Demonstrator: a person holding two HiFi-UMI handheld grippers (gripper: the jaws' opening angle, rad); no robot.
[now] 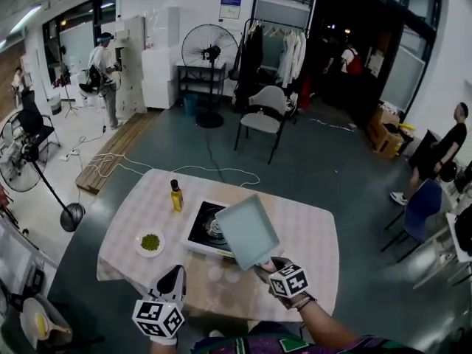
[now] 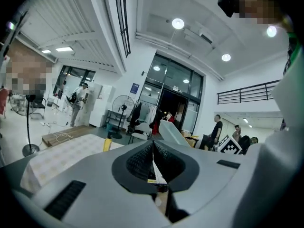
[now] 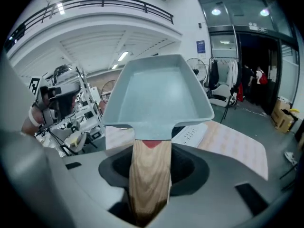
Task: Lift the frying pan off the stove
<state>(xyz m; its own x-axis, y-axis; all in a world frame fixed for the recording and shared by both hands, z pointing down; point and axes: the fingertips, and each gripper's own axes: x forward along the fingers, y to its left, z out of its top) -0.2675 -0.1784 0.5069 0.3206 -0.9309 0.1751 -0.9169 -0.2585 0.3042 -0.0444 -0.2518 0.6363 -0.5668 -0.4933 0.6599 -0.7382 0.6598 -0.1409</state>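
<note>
A square, pale blue-green frying pan [image 1: 247, 231] with a wooden handle [image 3: 149, 175] hangs tilted in the air above the right side of the black stove [image 1: 200, 231], clear of its burner. My right gripper [image 1: 264, 268] is shut on the handle just behind the pan, and the pan [image 3: 159, 96] fills the middle of the right gripper view. Over the table's front edge, left of the pan, my left gripper [image 1: 173, 277] is held with its jaws closed together and nothing in them. In the left gripper view the raised pan [image 2: 173, 133] shows beyond the left gripper [image 2: 153, 158].
The table [image 1: 310, 234] has a checked cloth. A yellow oil bottle [image 1: 176, 195] stands left of the stove, and a white plate of green bits [image 1: 150, 243] lies nearer the front left. Beyond the table are a chair [image 1: 264, 113], a standing fan [image 1: 210, 50] and people.
</note>
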